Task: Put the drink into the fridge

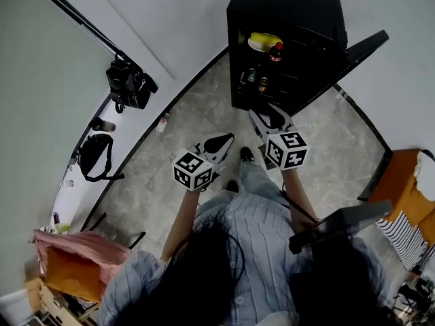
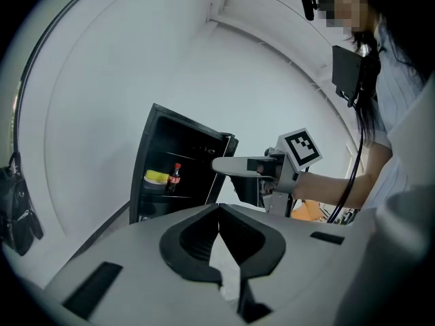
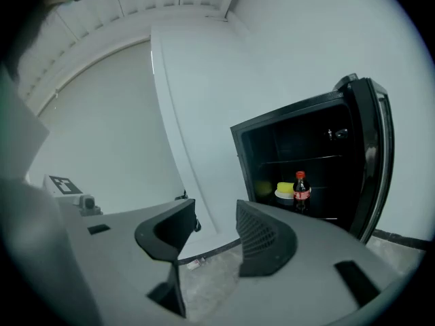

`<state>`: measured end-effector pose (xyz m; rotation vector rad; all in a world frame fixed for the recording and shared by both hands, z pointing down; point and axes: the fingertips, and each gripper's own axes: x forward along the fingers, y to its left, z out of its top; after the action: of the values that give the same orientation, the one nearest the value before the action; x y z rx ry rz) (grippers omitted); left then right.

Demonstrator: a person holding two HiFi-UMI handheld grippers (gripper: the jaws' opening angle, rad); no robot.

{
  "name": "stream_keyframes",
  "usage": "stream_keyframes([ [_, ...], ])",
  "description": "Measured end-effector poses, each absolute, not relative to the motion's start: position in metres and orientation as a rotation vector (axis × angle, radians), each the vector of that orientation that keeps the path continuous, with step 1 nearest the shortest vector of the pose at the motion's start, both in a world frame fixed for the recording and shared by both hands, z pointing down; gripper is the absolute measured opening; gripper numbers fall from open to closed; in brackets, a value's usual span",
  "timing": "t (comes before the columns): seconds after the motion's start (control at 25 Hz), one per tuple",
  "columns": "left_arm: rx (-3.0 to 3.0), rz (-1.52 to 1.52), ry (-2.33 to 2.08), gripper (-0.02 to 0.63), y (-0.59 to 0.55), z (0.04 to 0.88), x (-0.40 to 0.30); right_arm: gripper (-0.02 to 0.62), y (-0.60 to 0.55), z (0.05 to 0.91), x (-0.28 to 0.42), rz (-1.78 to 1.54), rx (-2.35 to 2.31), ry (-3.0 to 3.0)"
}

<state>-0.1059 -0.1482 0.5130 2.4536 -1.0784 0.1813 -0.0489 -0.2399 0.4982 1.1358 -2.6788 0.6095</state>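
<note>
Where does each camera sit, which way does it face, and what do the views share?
Head view: on the person's head, facing steeply down at the floor and the open fridge; the shirt, forearms, left gripper and right gripper show.
Left gripper view: on the left gripper, along its shut jaws toward the fridge; the right gripper and right forearm show.
Right gripper view: on the right gripper, along its open, empty jaws into the fridge.
Shared: all three show the drink bottle on a fridge shelf.
</note>
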Motion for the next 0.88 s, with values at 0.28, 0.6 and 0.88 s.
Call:
stream_keyframes([
  [0.28, 2.467, 0.175, -1.042, 0.008, -0.089, 0.518, -0.110, 0.148, -0.160, 0.499, -0.049, 0.618, 1.189, -2.671],
  [0.6, 2.491, 0.145, -0.958, 0.008, -0.046, 0.521, -0.085, 0.130, -0.098, 0.505, -0.026, 0.625, 1.231, -2.627],
  [0.88, 2.502, 0.142, -0.902, 0.008, -0.025, 0.520, -0.058, 0.127, -0.069, 0.509, 0.001, 0.648, 1.260, -2.584],
])
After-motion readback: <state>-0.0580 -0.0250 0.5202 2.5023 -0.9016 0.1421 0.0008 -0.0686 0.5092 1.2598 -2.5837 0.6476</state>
